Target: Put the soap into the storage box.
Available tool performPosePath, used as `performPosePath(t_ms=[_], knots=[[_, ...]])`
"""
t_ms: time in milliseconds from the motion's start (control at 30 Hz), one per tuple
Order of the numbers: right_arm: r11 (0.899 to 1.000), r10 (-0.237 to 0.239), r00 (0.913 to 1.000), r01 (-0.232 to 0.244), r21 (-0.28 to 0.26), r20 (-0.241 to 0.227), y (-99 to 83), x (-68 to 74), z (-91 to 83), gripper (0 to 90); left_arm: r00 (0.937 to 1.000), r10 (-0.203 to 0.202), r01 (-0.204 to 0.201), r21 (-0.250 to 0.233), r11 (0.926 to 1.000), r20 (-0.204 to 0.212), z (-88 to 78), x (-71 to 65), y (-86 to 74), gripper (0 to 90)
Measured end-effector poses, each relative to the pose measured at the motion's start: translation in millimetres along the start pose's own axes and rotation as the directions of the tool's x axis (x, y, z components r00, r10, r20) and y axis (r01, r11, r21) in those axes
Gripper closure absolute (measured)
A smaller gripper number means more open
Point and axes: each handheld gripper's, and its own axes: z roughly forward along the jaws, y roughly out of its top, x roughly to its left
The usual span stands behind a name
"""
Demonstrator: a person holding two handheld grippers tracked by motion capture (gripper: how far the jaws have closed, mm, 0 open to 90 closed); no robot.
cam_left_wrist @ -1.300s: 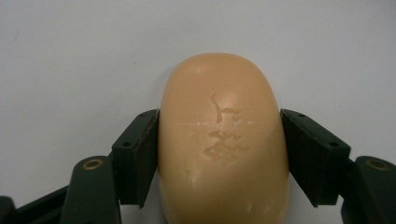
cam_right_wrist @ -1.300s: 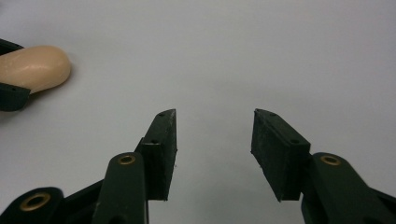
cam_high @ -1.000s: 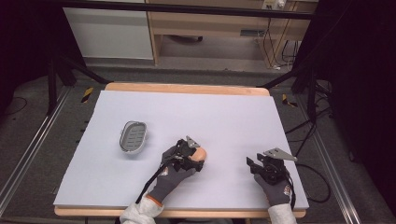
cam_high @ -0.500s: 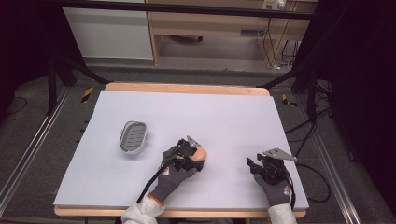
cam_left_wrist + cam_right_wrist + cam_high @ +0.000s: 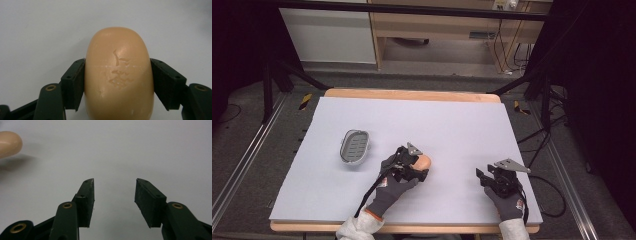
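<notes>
A peach-coloured soap bar (image 5: 118, 75) is clamped between the two pads of the left tongs (image 5: 414, 167), one pad pressed against each long side, as seen in the left gripper view. In the high view the bar is located near the middle of the table (image 5: 452, 120), on its pale sheet, at the tip of the left tongs. A grey oval soap dish (image 5: 355, 147) with a slotted floor is observed to the left of the bar, apart from it; nothing is seen inside the dish. The right tongs (image 5: 114, 195) are held apart over bare sheet, with nothing between the pads, well apart from the bar.
</notes>
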Motion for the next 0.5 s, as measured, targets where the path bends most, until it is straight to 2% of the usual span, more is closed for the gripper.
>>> performPosePath(t_ms=[500], knots=[[1.000, -0.006, 1.0000, 0.006, -0.001, 0.006, 0.1, 0.3, -0.4, 50.0, 0.9999, -0.010, 0.011, -0.044, 0.9990, 0.008, -30.5, 9.7, -1.9, 32.1]])
